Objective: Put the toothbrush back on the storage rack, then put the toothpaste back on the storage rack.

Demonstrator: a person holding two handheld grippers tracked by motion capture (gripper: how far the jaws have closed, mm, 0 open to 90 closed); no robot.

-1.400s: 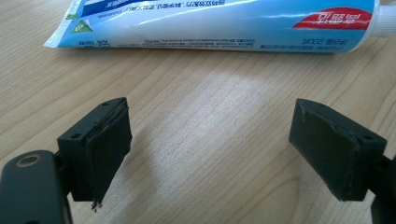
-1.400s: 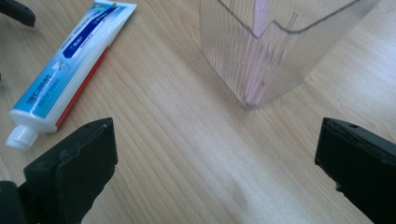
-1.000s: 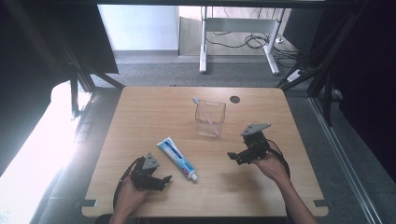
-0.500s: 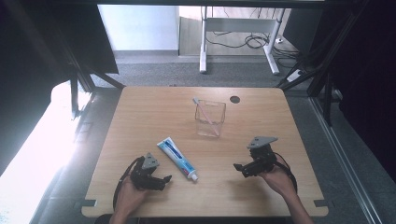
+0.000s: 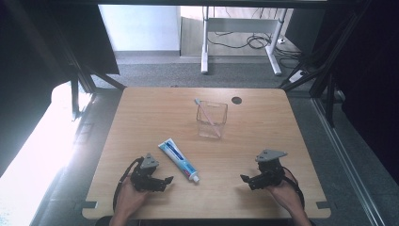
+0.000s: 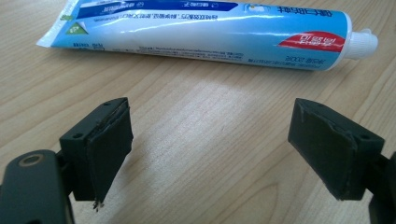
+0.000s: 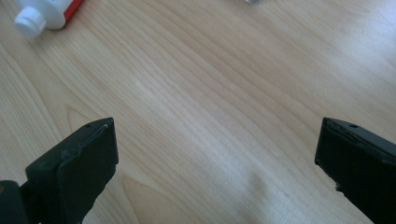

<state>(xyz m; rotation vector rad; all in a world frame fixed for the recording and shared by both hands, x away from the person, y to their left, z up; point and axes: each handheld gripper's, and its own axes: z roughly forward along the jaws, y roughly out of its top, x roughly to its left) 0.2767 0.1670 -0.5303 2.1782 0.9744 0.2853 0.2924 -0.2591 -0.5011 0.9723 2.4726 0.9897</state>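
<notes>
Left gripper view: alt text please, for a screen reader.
A toothpaste tube lies flat across the wooden table, white cap to the right, beyond the open left gripper. Its two black jaws stand wide apart, nothing between them, clear of the tube.

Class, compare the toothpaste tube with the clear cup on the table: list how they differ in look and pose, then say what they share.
The toothpaste tube lies flat on its side; the clear cup stands upright. The tube is opaque, white and blue with a white cap; the cup is see-through, with a toothbrush leaning inside it. The tube sits nearer the left hand-held gripper; the cup is farther back. Both rest on the wooden table, untouched.
</notes>
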